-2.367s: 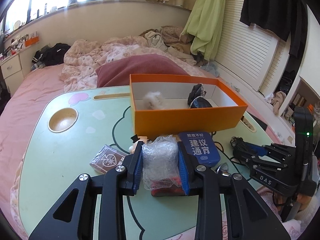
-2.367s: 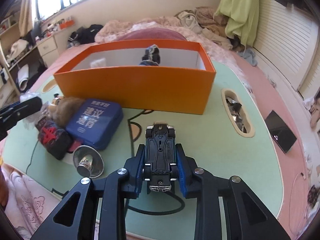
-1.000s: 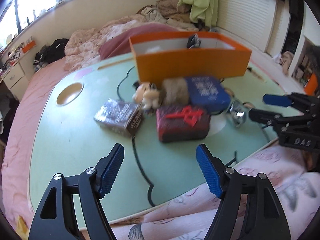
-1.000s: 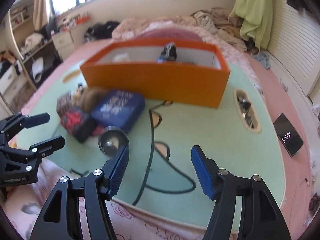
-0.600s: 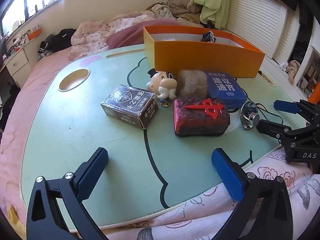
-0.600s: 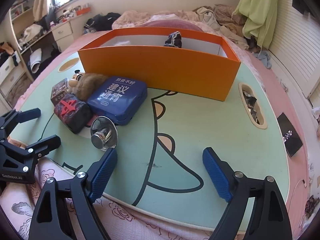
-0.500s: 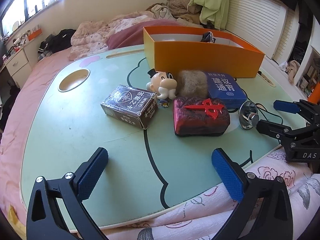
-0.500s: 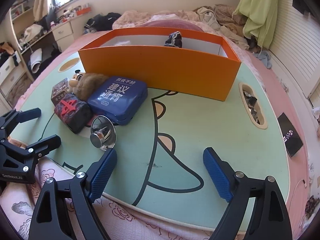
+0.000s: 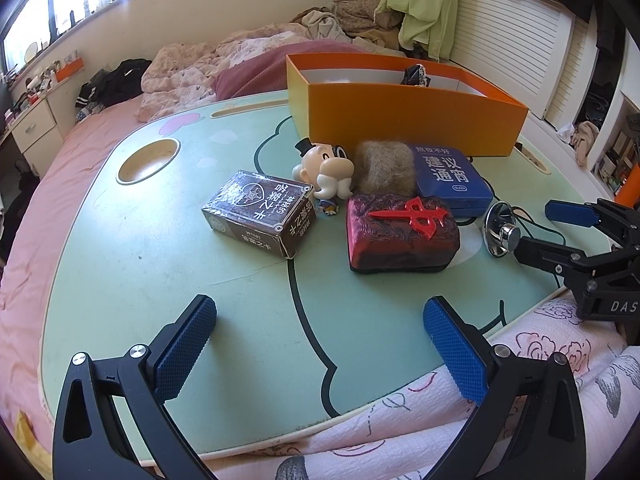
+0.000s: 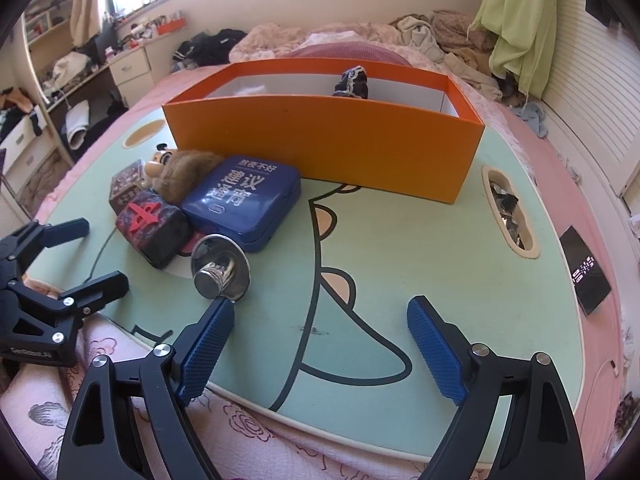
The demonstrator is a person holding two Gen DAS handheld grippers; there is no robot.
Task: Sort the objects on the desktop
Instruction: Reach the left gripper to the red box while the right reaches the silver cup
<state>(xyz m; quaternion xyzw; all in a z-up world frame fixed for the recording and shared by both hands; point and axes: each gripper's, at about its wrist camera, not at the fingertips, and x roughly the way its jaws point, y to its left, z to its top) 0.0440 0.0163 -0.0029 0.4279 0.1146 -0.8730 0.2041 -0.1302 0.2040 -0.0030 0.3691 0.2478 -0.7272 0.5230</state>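
Note:
My left gripper hangs open and empty over the near edge of the green table. Beyond it lie a brown card box, a cartoon figurine, a fur ball, a red-and-black pouch, a blue tin and a shiny metal disc with a knob. The orange box stands behind them with a dark item inside. My right gripper is open with its jaws closing slightly on nothing. Its left fingertip sits just in front of the metal disc.
A round cup hole is at the table's far left, and a slot with small scraps is at its right side. A black phone lies on the pink bedding. A flowered quilt covers the near edge.
The left gripper no longer holds the plastic-wrapped bundle, nor the right the toy car. Both drew back to the near table edge and spread their jaws wide; the right has narrowed a little.

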